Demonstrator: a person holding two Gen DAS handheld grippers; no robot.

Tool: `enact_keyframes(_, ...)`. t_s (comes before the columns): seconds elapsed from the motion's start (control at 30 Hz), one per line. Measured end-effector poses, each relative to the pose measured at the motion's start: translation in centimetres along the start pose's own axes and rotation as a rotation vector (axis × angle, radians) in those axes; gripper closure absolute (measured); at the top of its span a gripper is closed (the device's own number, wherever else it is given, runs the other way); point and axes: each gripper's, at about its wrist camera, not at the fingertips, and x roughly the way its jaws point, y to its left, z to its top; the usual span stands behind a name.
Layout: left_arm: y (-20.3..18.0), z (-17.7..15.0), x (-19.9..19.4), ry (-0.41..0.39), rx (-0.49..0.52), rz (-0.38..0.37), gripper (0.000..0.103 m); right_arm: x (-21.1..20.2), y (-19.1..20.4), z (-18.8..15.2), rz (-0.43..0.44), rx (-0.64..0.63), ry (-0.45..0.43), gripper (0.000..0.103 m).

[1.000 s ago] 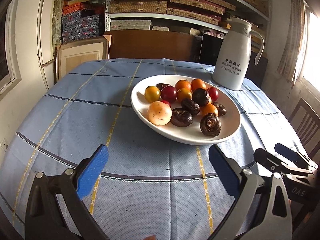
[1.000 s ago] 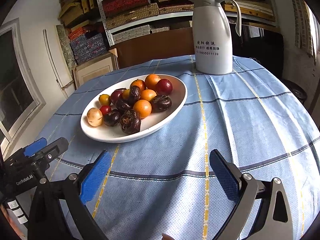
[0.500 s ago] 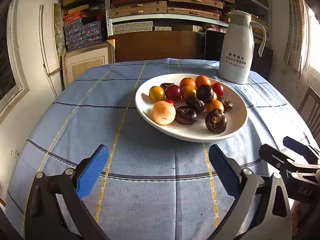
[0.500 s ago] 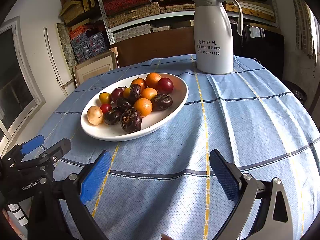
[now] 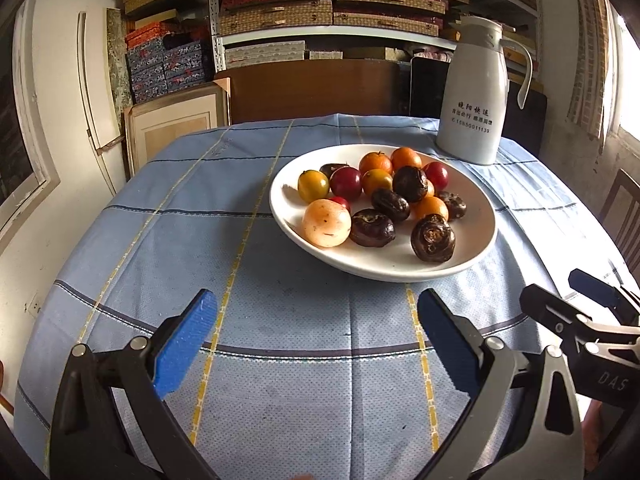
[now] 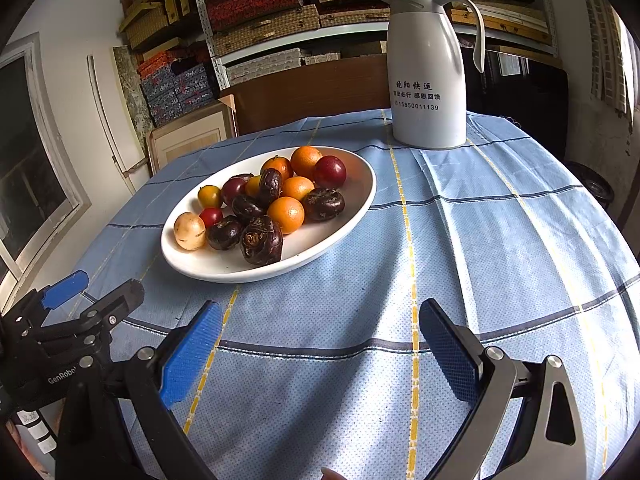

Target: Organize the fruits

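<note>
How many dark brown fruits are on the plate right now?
6 dark brown fruits, all on the white plate: nearest one, one beside the pale fruit, two mid-pile, one far right, one half hidden at the back. Others may be buried.

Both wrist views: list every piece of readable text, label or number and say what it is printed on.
"晓阳快运" – top line on the white jug.
"15850011139" – number on the jug's bottom line.
Jug's middle line: Chinese characters, too small to read with certainty.
"GenRobot" – on the left gripper, partly cut off.
"DAS" – on the right gripper.
Small white labels below the left gripper: unreadable.
</note>
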Motion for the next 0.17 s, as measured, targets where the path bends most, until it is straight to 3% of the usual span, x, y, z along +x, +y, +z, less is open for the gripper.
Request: enact_keyframes(0.17, 0.04, -0.04, -0.03, 0.004, -0.001, -0.01, 0.005, 0.01, 0.04, -0.03, 0.0, 0.0, 0.0, 0.004)
